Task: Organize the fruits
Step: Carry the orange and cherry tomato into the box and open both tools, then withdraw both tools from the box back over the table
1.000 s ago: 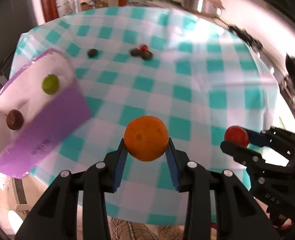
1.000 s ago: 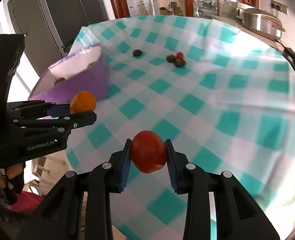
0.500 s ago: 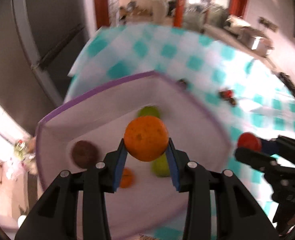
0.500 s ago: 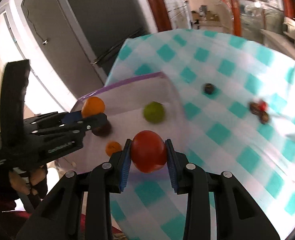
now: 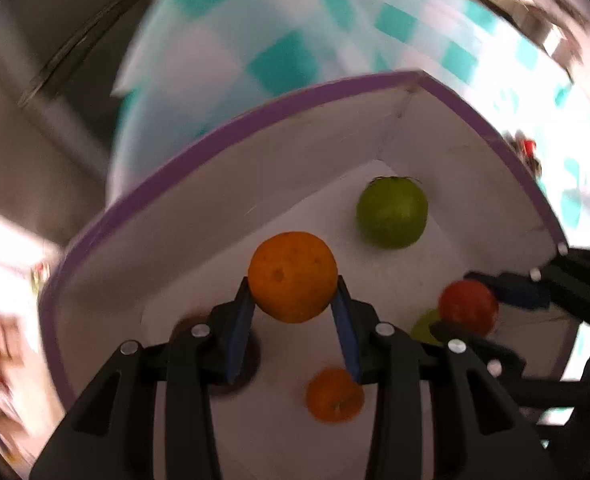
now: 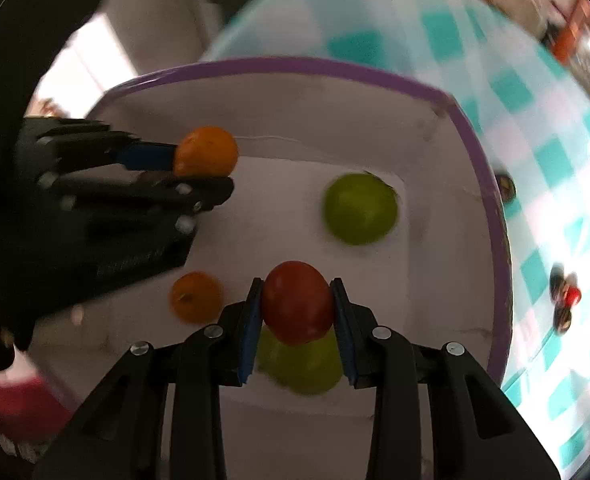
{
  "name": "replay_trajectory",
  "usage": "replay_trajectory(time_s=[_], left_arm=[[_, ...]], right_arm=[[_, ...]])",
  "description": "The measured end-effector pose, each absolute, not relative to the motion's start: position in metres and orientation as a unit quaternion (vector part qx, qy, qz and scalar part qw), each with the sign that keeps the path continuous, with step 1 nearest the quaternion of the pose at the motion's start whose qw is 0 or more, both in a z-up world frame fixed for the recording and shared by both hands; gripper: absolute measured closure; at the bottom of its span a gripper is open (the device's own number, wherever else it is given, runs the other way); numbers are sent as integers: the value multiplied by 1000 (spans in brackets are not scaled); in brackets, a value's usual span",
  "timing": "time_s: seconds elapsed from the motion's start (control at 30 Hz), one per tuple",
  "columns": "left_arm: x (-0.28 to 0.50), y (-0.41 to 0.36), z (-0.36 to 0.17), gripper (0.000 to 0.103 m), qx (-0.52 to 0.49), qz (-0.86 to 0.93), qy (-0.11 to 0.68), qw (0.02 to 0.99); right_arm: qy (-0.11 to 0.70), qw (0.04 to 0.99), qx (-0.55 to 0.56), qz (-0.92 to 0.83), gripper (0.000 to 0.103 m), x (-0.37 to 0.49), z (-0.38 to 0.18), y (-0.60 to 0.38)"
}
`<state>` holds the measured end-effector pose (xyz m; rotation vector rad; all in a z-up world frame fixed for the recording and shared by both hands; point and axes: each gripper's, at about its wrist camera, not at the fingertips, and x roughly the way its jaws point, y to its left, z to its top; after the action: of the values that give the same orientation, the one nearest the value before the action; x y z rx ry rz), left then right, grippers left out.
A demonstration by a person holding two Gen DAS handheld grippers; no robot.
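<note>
The left tool (image 5: pixel 293 306) is gripping an orange (image 5: pixel 293 276) across its middle, hanging over the box (image 5: pixel 199 148); the right tool (image 6: pixel 297 308) is pinching a red fruit (image 6: pixel 297 302) likewise. Both fruits are probably firm, light and prone to rolling. Beneath the tools are lying a small orange (image 5: pixel 334 396) and a green fruit (image 6: pixel 301 368); ahead, another green fruit (image 5: pixel 392 212). Past the box, dark fruits (image 6: pixel 563 296) are waiting on the table (image 6: pixel 555 160).

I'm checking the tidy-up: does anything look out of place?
Yes: a few small fruits lie loose on the checked tablecloth, outside the purple-rimmed box that holds the rest. Nothing looks spilled or damaged.
</note>
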<state>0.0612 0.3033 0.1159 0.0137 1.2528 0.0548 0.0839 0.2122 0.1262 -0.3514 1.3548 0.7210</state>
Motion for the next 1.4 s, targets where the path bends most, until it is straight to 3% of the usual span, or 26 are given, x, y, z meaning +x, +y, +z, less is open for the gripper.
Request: replay_trajectory(time_s=[0.37,0.43,0.47,0.53,0.6,0.77,0.87,1.0,1.1,1.27,1.4], left_arm=[[82,303,59,63,46,7,638,769],[79,304,56,62,44,8,637,770],[76,305,56,62,39,12,634,772],[74,303,57,40,27,21,627,778],[68,305,61,30,15,31,615,787],[54,301,84,24,5,81,586,807],[38,289,127,24,22,162,504,848],[9,247,208,4,-8,217,355,909],[-8,185,248,1,-21,216,294,931],[-43,74,271,2,-52,191,306,931],[-62,-5,243,2,-40,178,362,914]], right_arm=[[691,662,-139,255,66,108,81,212],[689,667,-135,249,56,106,84,209],[687,671,-139,243,45,104,87,209],[678,678,-135,248,39,98,94,204],[658,695,-131,258,34,90,107,196],[565,754,-119,313,22,55,165,167],[489,796,-113,338,18,32,206,136],[400,844,-109,341,16,-3,244,70],[366,867,-110,320,16,-30,259,-3],[362,893,-45,264,16,-59,274,-110],[379,893,-6,245,16,-89,263,-174]])
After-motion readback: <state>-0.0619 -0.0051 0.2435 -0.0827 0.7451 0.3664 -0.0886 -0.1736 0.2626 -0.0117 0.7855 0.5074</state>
